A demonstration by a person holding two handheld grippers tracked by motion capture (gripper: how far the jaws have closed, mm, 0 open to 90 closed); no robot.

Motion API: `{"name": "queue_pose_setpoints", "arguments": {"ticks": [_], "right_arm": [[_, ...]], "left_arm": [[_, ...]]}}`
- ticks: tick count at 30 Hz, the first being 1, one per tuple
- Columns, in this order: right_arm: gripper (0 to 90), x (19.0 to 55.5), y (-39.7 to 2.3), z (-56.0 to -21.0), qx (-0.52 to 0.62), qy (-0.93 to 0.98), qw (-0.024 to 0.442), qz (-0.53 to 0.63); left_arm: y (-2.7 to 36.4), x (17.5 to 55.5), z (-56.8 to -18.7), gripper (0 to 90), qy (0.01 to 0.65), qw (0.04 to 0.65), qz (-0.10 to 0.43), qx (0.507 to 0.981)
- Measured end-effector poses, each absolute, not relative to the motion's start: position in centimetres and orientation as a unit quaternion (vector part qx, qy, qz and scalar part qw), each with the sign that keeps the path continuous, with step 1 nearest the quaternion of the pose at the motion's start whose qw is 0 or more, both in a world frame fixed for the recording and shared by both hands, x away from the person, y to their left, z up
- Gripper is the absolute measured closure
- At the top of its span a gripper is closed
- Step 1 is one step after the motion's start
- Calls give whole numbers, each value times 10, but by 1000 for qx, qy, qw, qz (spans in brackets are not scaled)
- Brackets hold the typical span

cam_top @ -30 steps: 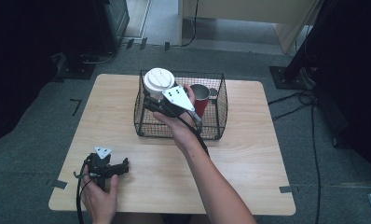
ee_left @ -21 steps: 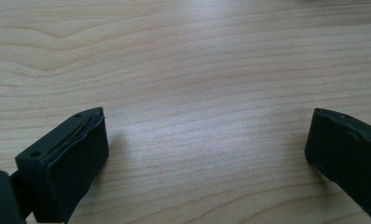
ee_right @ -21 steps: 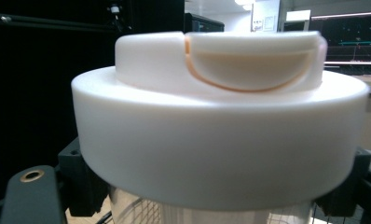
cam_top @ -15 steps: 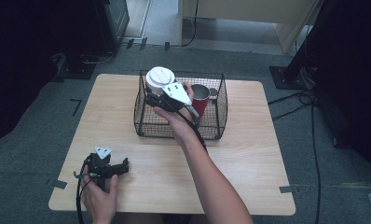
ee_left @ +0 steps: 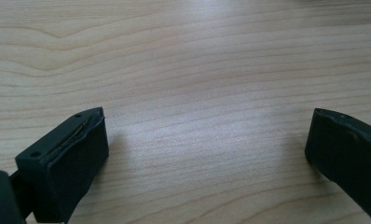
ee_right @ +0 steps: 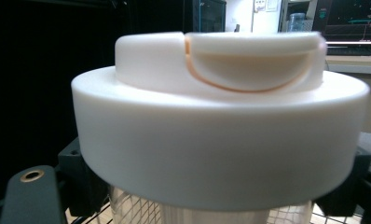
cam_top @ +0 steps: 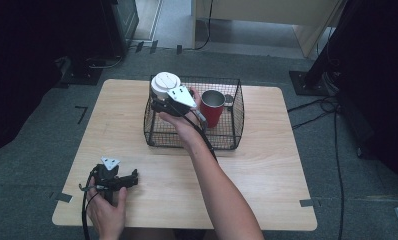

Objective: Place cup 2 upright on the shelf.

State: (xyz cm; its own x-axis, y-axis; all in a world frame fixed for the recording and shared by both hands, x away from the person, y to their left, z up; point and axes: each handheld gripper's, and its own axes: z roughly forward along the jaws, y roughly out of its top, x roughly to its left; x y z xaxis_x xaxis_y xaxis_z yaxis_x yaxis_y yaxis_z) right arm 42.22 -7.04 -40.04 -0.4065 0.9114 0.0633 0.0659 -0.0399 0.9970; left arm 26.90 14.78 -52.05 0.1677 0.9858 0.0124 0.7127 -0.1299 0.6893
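A wire basket (cam_top: pixel 237 107) stands on the table (cam_top: pixel 267 170), toward its far edge and near the middle. A cup (cam_top: pixel 213 107) stands inside it, in the right half. A lidded tumbler (cam_top: pixel 164 85) sits at the basket's far left corner. The left gripper (cam_top: pixel 129 180) lies near the table's near left corner.

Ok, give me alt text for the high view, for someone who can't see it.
A person's right gripper holds a white-lidded tumbler at the near-left corner of a black wire basket on a wooden table; a red cup stands inside the basket. The left gripper rests on the table's near-left part, jaws open.
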Motion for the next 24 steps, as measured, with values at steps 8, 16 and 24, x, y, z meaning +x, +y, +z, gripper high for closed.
{"name": "queue_pose_setpoints", "arguments": {"ticks": [8, 16, 24], "right_arm": [[157, 438, -65, -410, 422, 592, 357, 586], [157, 446, -60, -423, 428, 604, 360, 568], [156, 453, -62, -432, 439, 615, 353, 552]], "left_arm": [[148, 269, -520, 1, 597, 280, 243, 711], [148, 269, -520, 1, 597, 280, 243, 711], [148, 269, -520, 1, 597, 280, 243, 712]]}}
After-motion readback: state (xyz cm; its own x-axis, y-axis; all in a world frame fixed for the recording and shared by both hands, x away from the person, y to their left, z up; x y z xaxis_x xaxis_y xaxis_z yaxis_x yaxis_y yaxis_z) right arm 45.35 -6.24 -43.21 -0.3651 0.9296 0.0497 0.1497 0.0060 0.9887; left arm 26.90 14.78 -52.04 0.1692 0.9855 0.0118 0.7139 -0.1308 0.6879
